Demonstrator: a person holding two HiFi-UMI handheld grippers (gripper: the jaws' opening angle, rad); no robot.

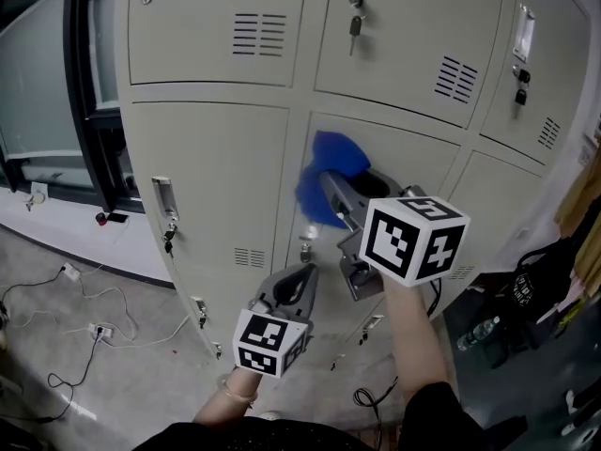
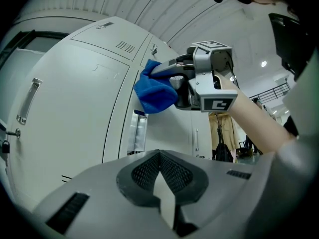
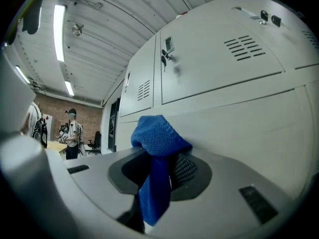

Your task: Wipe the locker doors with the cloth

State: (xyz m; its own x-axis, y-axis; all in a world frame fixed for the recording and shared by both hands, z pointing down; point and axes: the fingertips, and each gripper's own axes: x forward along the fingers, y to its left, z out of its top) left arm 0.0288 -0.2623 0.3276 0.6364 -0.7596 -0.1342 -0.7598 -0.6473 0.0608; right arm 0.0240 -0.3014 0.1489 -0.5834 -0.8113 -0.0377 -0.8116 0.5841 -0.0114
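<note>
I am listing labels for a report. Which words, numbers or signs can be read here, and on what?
No text can be read.
Left cube, right cube: square black-and-white patterns only, no letters.
Lockers: no label or number visible.

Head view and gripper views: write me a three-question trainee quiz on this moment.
1. True or false: the right gripper is shut on the blue cloth.
2. The left gripper is: A) shut on the cloth, B) shut and empty, C) wide open.
3. What hangs from the lock on the upper middle locker door?
Key: 1 true; 2 B; 3 a key.
</note>
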